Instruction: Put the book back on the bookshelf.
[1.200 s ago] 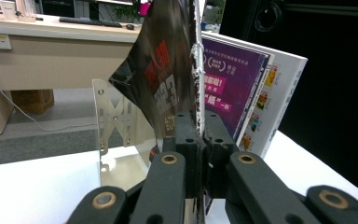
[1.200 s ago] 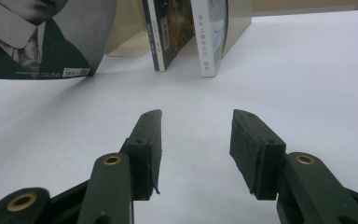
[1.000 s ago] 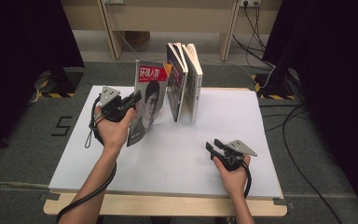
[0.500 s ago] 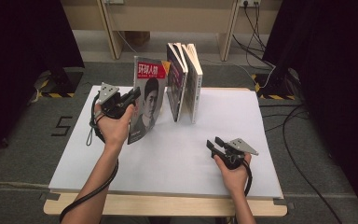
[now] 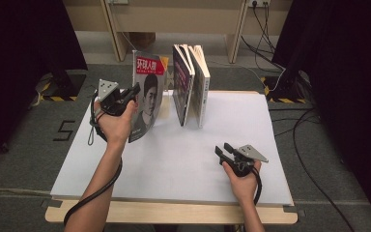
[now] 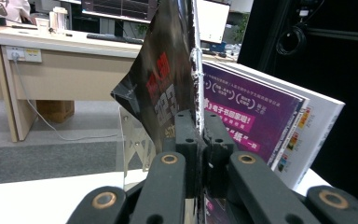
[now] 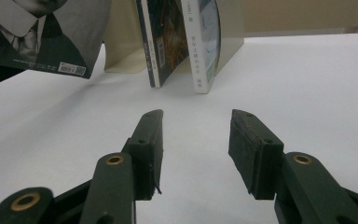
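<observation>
While the left gripper [image 5: 134, 92], jaws clamped on the red-topped portrait magazine [image 5: 147, 99], is tipping it more upright left of centre, the right gripper [image 5: 222, 151] is idling open and empty.

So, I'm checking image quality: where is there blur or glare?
Left gripper view: the magazine clamped in the jaws is close, blurred, with glare on its cover. Right gripper view: the books behind look soft. High view: even light, dark edges.

Hand-held gripper [image 7: 195, 149] gapes above white table [image 7: 307, 84], facing upright books [image 7: 182, 42].
</observation>
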`<move>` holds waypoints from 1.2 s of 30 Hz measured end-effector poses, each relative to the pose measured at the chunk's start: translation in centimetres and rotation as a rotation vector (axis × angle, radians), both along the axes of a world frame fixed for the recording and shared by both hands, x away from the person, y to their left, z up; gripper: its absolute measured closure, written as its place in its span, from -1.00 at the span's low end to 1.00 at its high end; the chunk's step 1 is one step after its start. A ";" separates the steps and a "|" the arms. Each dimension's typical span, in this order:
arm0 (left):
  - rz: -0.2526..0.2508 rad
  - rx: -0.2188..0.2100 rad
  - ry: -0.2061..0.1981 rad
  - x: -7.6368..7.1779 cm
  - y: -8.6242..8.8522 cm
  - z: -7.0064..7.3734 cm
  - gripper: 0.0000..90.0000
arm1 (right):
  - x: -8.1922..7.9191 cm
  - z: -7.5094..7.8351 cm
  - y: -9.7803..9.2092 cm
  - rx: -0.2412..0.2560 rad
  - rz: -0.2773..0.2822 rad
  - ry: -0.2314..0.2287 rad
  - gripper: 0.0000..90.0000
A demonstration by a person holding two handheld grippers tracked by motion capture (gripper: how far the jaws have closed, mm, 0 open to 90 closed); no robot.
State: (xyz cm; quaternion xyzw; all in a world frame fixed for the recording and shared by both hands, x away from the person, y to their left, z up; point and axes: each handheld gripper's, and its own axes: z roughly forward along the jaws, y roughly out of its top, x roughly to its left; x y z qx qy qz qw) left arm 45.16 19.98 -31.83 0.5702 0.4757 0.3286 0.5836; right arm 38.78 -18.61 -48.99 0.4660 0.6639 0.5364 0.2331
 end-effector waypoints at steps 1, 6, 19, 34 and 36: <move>0.000 0.000 0.000 0.0 0.0 0.0 0.93 | 0.0 0.0 0.0 0.000 0.000 0.000 0.23; 0.015 -0.015 -0.004 0.5 -0.1 0.2 0.93 | 0.0 0.0 -0.1 -0.002 0.000 -0.004 0.23; 0.032 -0.017 0.003 2.2 -1.1 0.3 0.93 | -0.1 0.0 -0.3 0.005 -0.004 -0.002 0.23; 0.056 -0.016 0.006 3.6 -1.5 -0.3 0.93 | -0.2 0.1 -0.6 0.004 -0.008 -0.006 0.23; 0.061 -0.016 -0.005 3.9 -1.5 0.1 0.93 | -0.1 0.2 -0.5 0.003 -0.006 -0.007 0.23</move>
